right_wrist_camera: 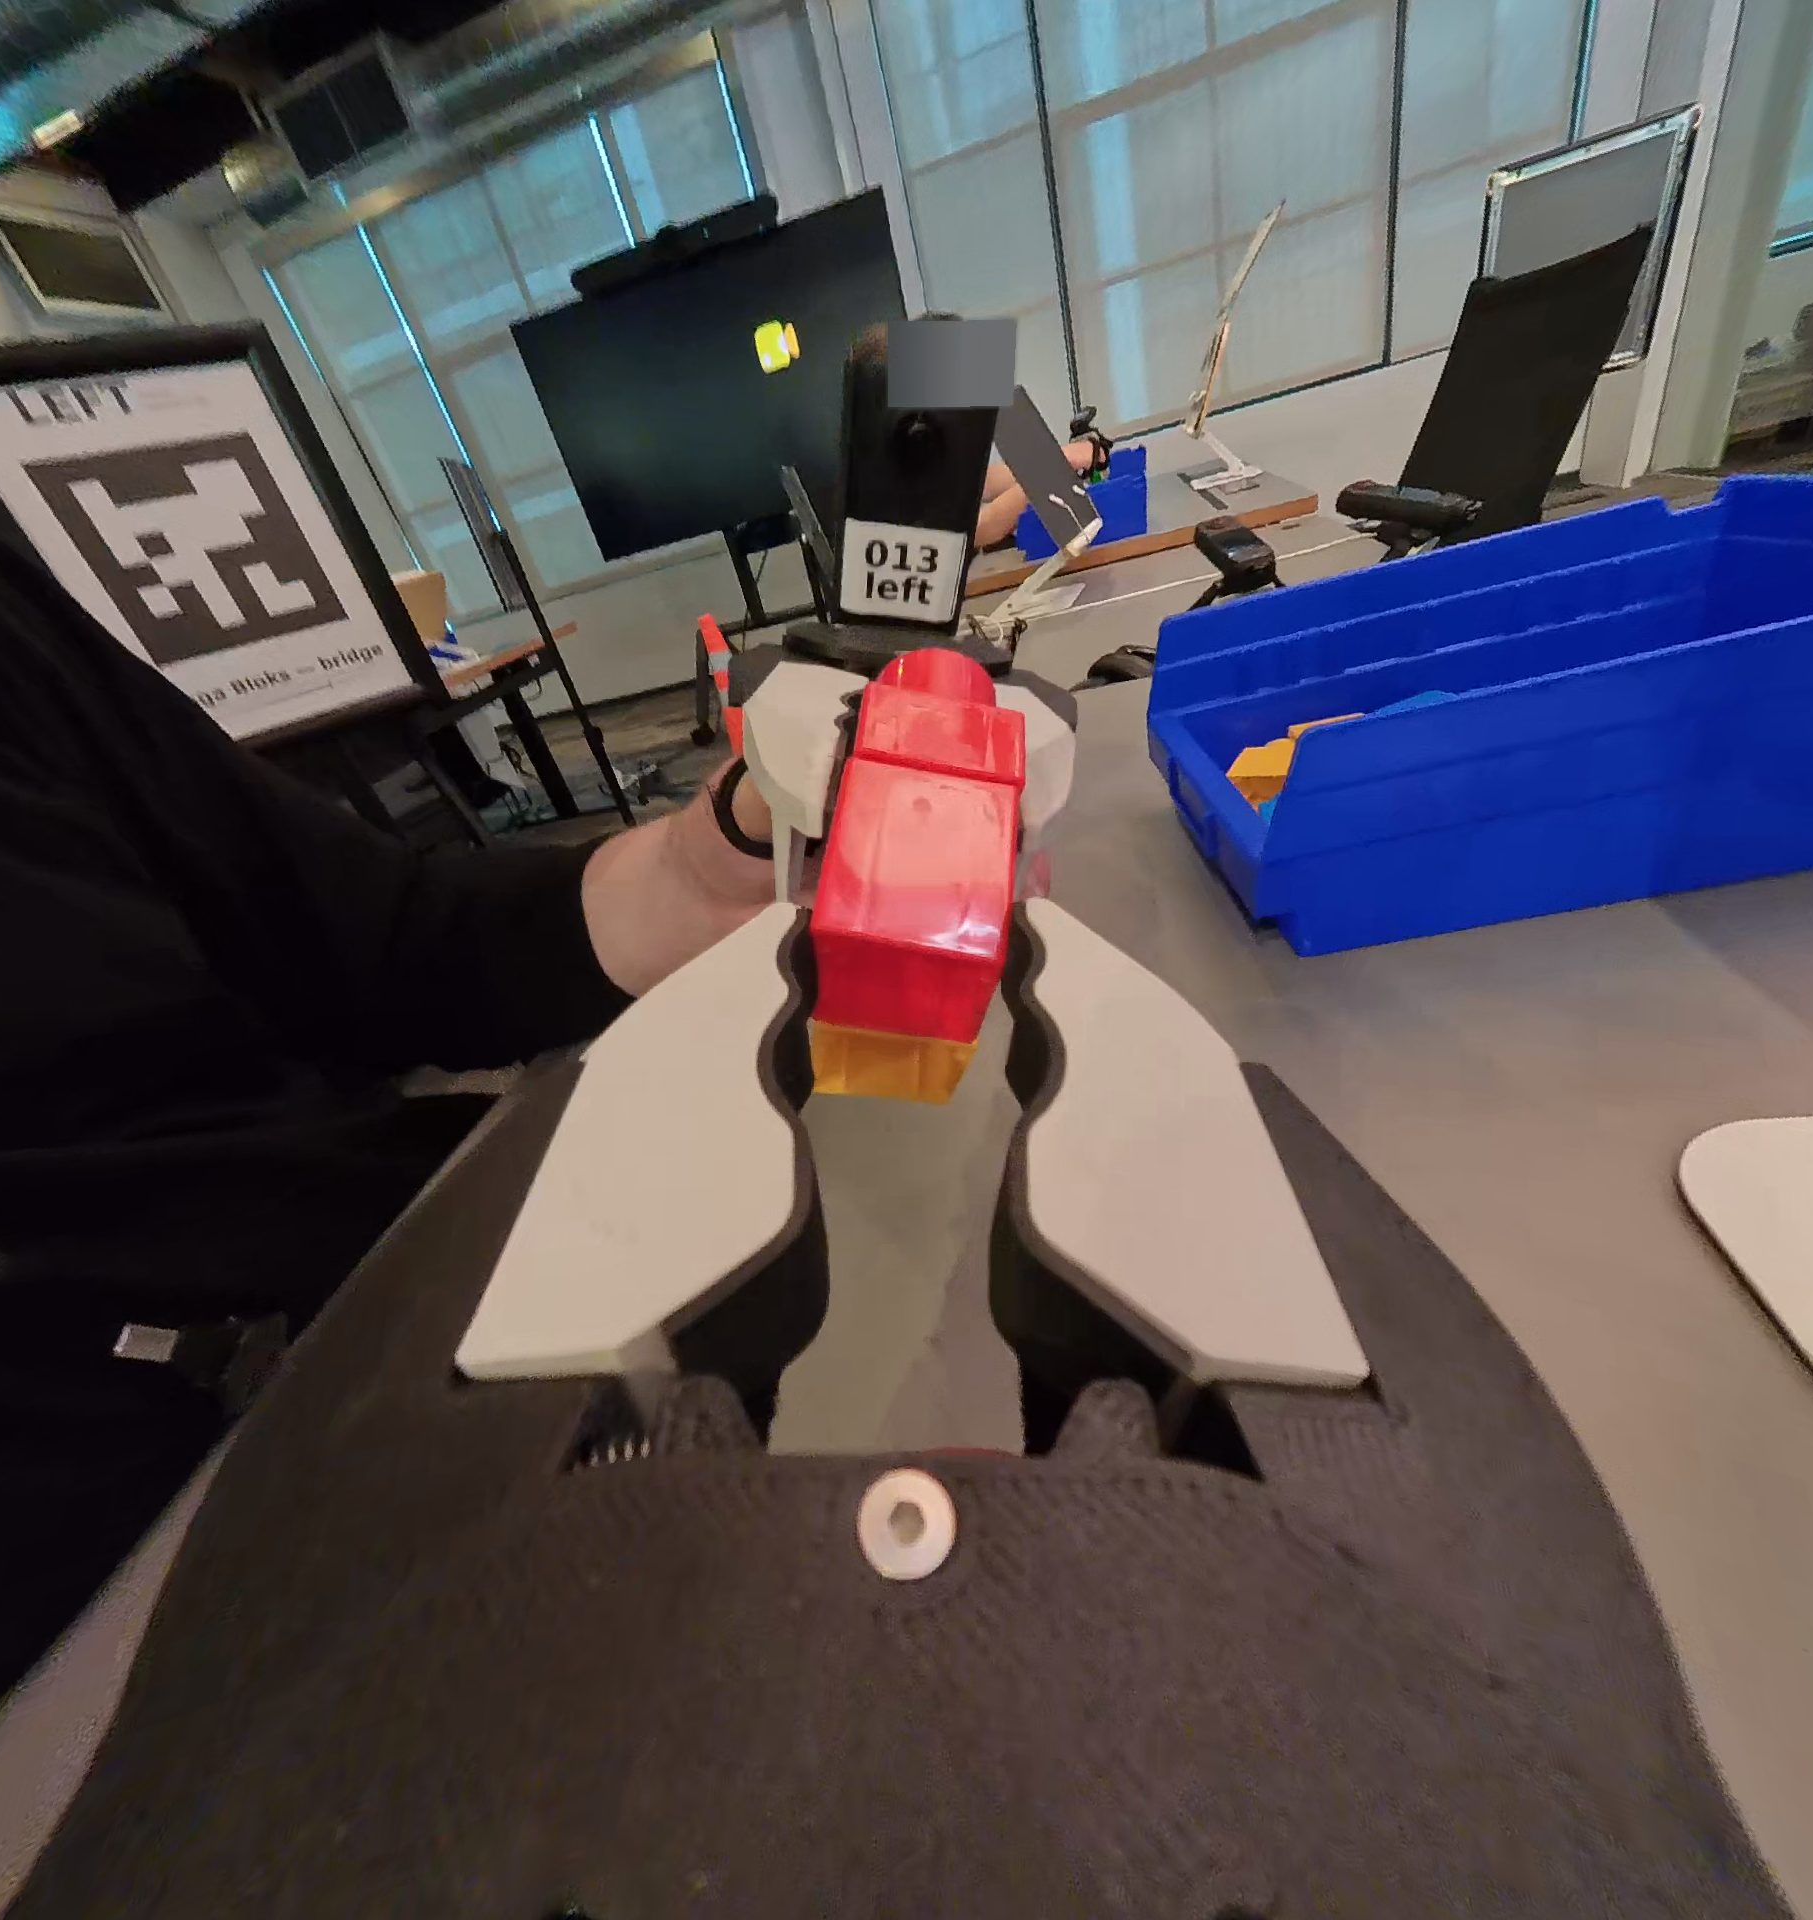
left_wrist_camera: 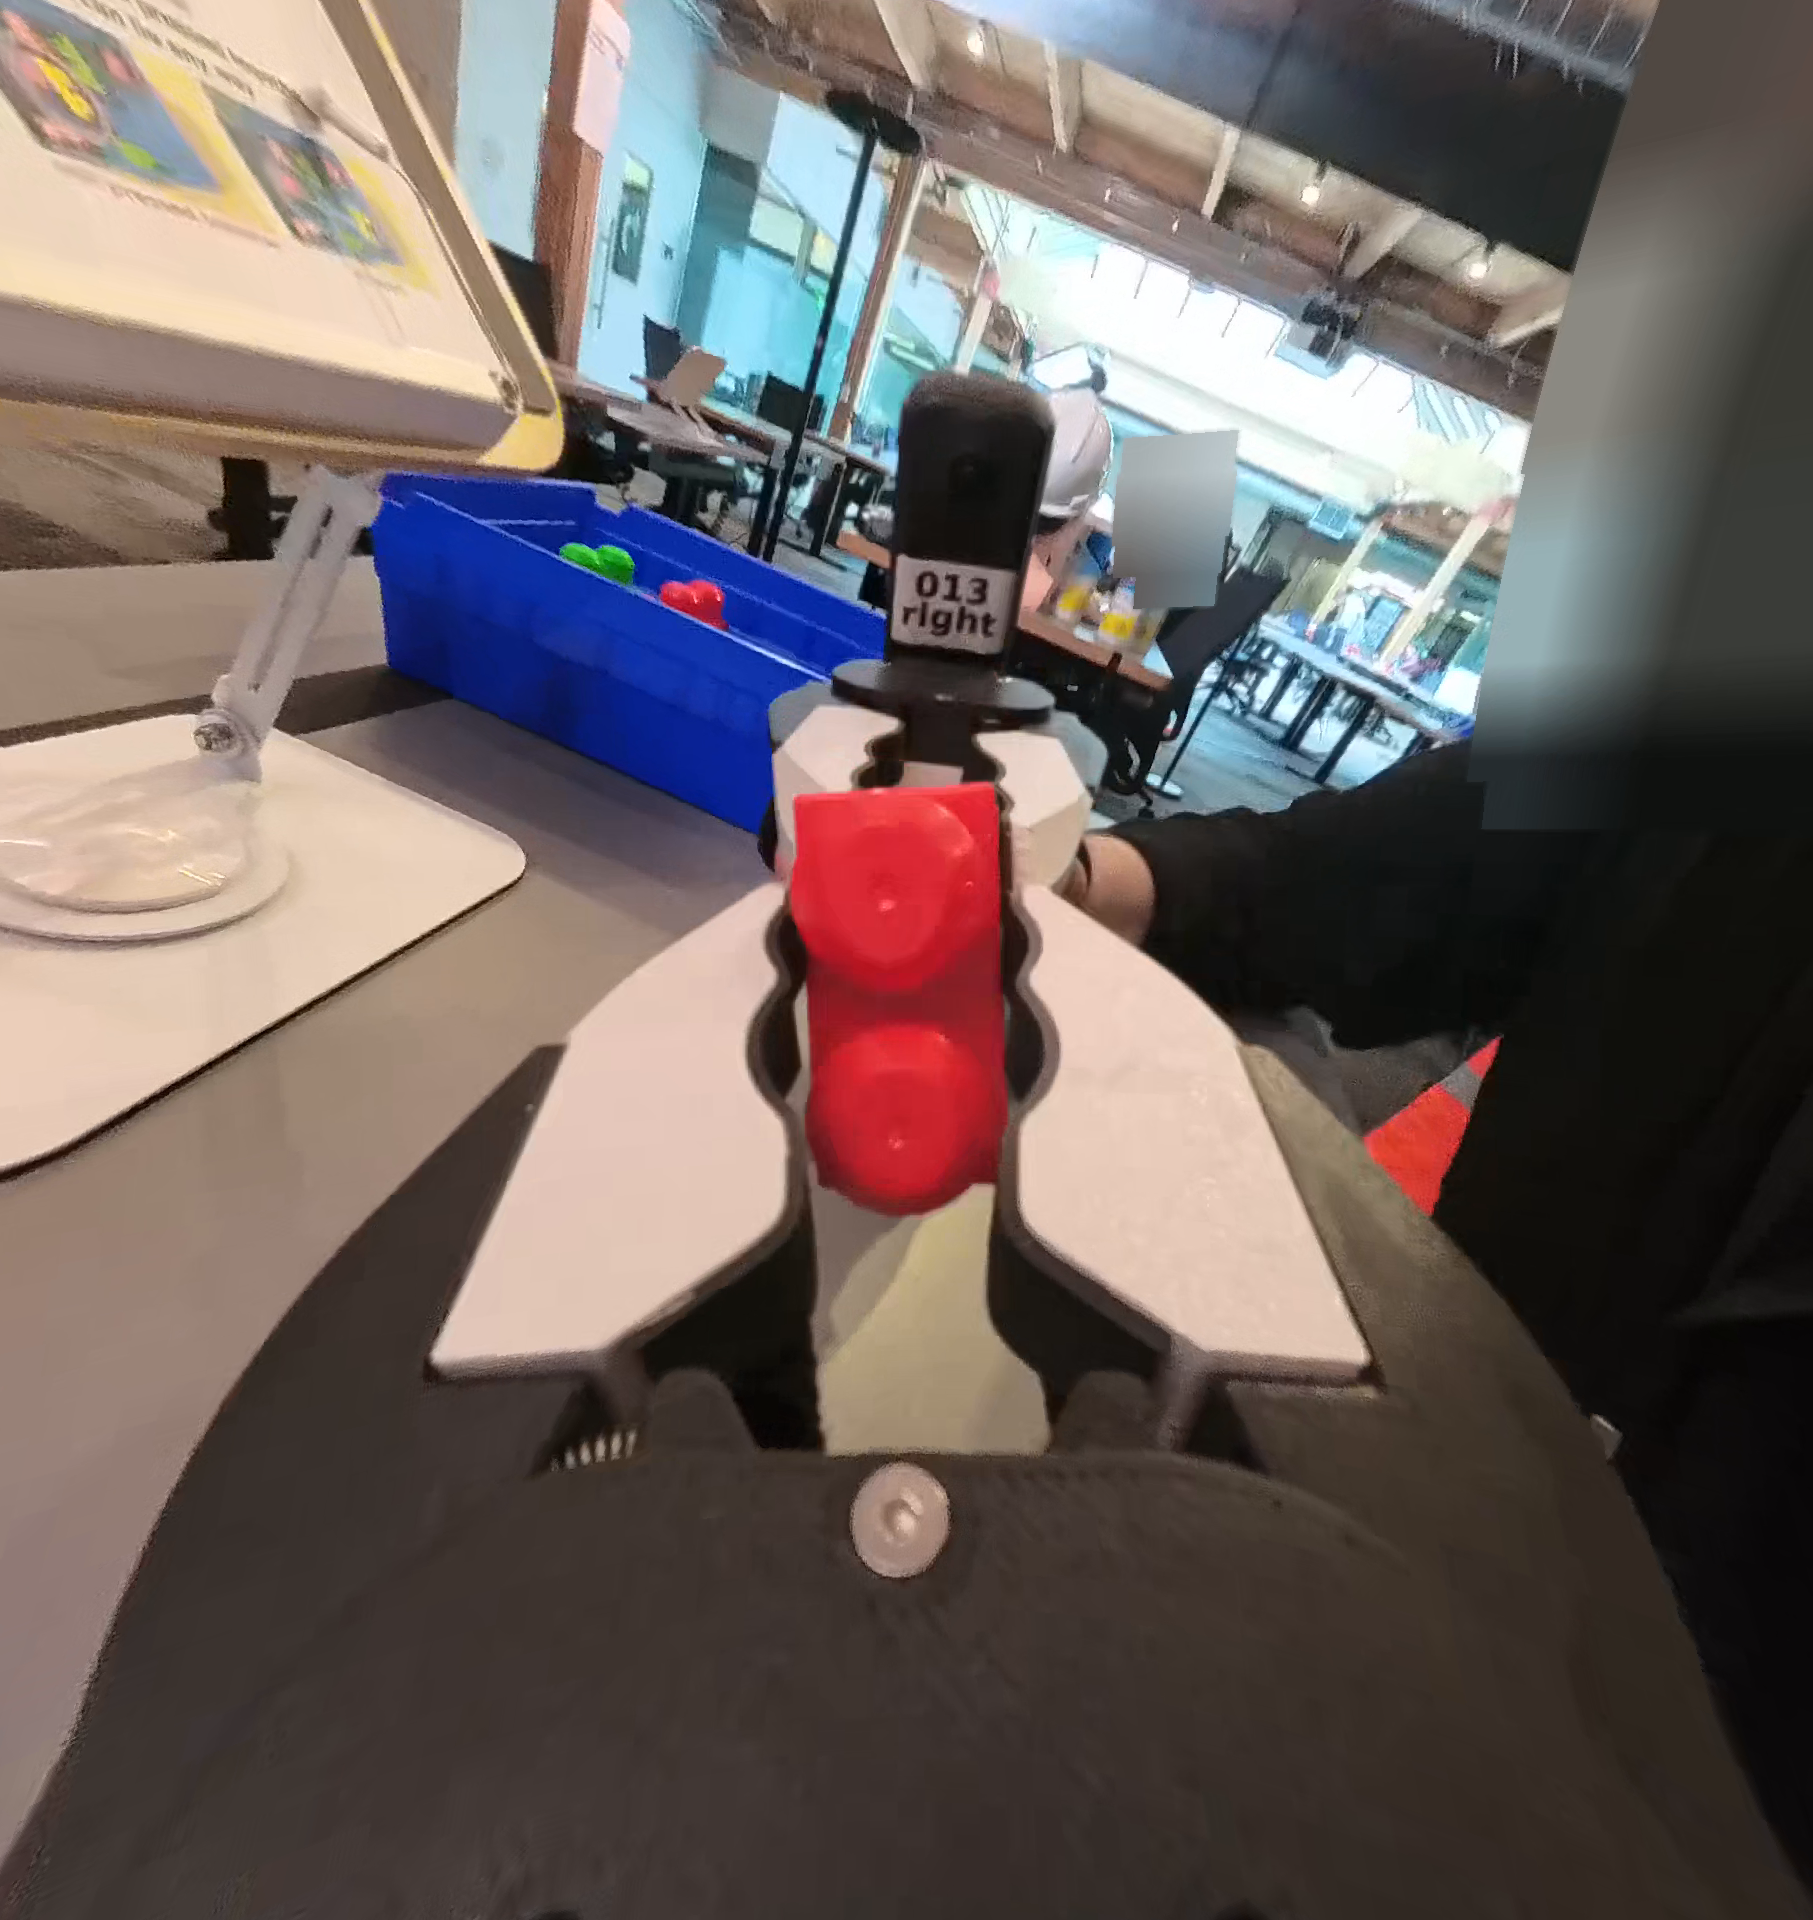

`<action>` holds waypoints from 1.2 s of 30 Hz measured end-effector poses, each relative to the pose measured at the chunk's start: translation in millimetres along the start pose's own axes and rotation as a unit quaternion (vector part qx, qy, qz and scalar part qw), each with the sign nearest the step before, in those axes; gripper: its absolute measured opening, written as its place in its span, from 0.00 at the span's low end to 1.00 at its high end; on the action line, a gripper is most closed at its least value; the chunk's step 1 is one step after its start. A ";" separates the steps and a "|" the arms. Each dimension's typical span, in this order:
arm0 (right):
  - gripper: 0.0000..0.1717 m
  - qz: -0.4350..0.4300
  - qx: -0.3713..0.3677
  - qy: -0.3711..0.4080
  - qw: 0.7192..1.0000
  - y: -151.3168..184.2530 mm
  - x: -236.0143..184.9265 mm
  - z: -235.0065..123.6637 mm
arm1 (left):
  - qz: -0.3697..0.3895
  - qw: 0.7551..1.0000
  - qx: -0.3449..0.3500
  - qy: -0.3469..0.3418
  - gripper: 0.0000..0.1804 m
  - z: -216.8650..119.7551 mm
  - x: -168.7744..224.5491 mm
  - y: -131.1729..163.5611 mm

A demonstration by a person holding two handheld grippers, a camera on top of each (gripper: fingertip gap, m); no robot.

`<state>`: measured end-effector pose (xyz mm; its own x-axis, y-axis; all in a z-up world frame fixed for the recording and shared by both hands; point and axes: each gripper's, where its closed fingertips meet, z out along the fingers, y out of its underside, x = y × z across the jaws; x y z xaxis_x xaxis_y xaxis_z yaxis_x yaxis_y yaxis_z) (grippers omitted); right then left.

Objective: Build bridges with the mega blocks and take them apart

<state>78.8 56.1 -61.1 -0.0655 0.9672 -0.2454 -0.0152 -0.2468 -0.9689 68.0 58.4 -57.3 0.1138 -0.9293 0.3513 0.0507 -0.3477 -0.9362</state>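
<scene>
Gripping red block stack (right_wrist_camera: 917, 883), both jaws, seemingly.

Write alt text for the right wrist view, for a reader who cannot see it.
The right gripper clamps a red block with an orange block attached beneath, held above a grey table. The left gripper faces it, gripping a second red block that meets the first. A blue bin stands at right.
</scene>
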 end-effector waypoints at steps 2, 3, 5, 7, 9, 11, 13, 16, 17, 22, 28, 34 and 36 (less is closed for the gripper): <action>0.21 -0.012 -0.007 0.001 1.000 0.9 -1.3 0.1 | -0.002 1.000 0.003 0.004 0.20 1.6 1.1 1.0; 0.20 -0.019 -0.012 0.002 1.000 1.2 -1.6 -0.3 | -0.006 1.000 -0.001 0.007 0.20 1.8 0.7 3.2; 0.20 -0.025 -0.016 0.002 1.000 1.6 -2.1 -0.5 | -0.009 1.000 -0.003 0.011 0.20 2.1 1.0 5.6; 0.20 -0.026 -0.016 -0.002 1.000 1.5 -3.2 -0.7 | -0.003 1.000 -0.013 0.012 0.20 2.5 2.2 8.6; 0.20 -0.036 -0.025 -0.007 0.999 1.4 -5.7 -1.3 | 0.006 0.999 -0.042 0.010 0.20 4.4 3.2 17.1; 0.20 -0.040 -0.030 -0.016 0.999 -1.0 -8.6 -1.9 | 0.017 0.997 -0.079 0.010 0.20 10.1 4.6 31.3; 0.20 -0.039 -0.040 -0.024 0.998 -1.1 -10.0 -3.6 | 0.010 0.997 -0.076 0.014 0.20 13.0 5.9 34.3; 0.20 -0.036 -0.050 -0.026 0.998 1.5 -9.0 -3.8 | 0.016 0.997 -0.082 0.008 0.20 13.0 4.5 35.2; 0.20 -0.033 -0.045 -0.027 0.998 0.8 -9.0 -4.4 | 0.017 0.997 -0.079 0.007 0.20 13.4 4.7 34.1; 0.20 -0.029 -0.049 -0.043 0.997 6.0 -13.6 -1.4 | 0.035 0.998 -0.041 0.021 0.20 9.8 11.6 21.5; 0.20 -0.036 -0.059 -0.055 0.996 10.2 -16.4 -1.7 | 0.068 0.994 -0.081 0.004 0.20 12.2 12.2 33.4; 0.20 -0.043 -0.078 -0.064 0.994 14.4 -18.3 -2.9 | 0.105 0.987 -0.120 -0.020 0.20 14.8 11.8 41.9; 0.20 -0.044 -0.081 -0.063 0.994 14.7 -18.4 -3.0 | 0.109 0.986 -0.126 -0.024 0.20 16.0 11.8 44.0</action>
<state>82.8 34.8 -70.9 -0.1963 0.9668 -0.1633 0.1345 -0.1384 -0.9812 87.5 34.1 -94.3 0.1419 -0.9804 0.1363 -0.2282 -0.1664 -0.9593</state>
